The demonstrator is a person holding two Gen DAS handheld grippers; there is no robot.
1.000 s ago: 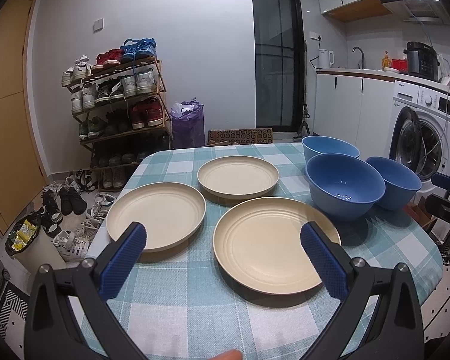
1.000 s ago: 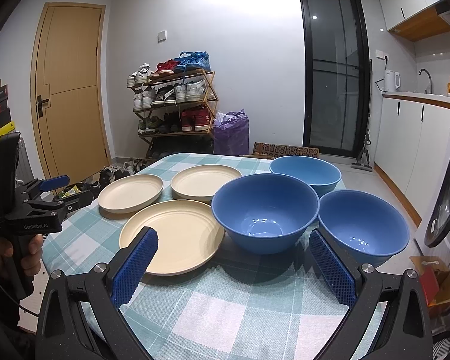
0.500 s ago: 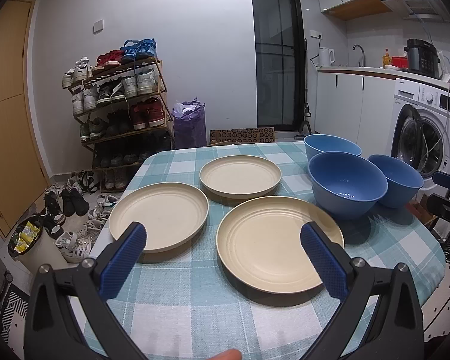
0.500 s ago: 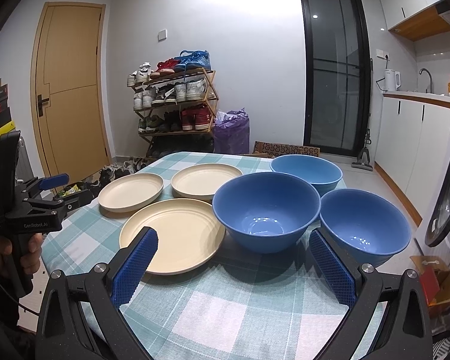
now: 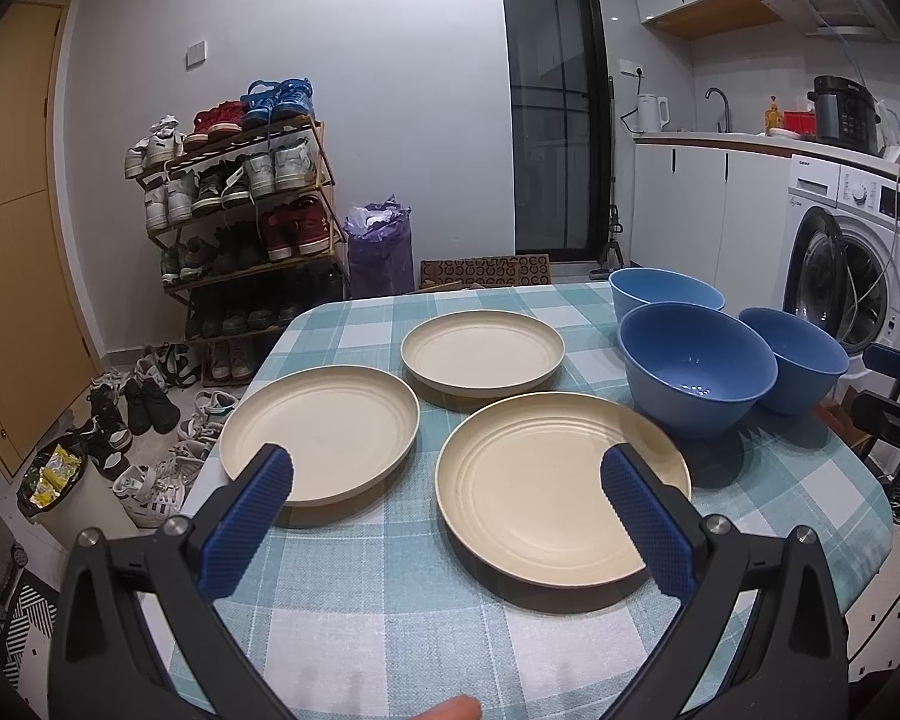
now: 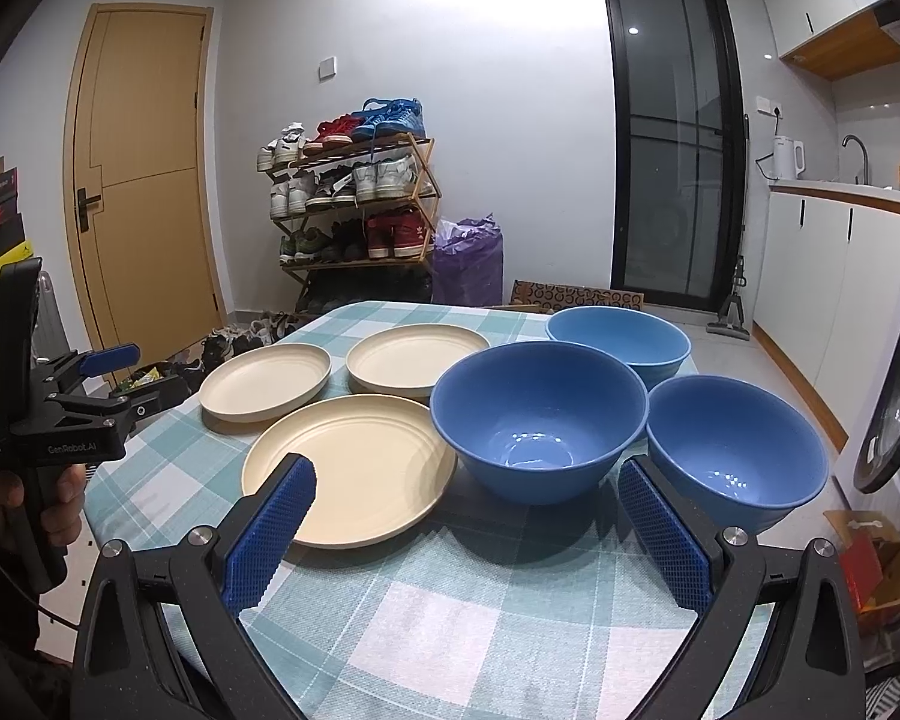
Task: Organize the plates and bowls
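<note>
So the left gripper (image 5: 444, 480) and right gripper (image 6: 465, 495) are both spread wide with nothing between their fingers, hovering over the near edge of the checkered surface (image 6: 450, 612). Three cream plates (image 5: 561, 489) sit flat and separate on the left side, and three blue bowls (image 6: 537, 417) cluster upright on the right, none of them stacked.
</note>
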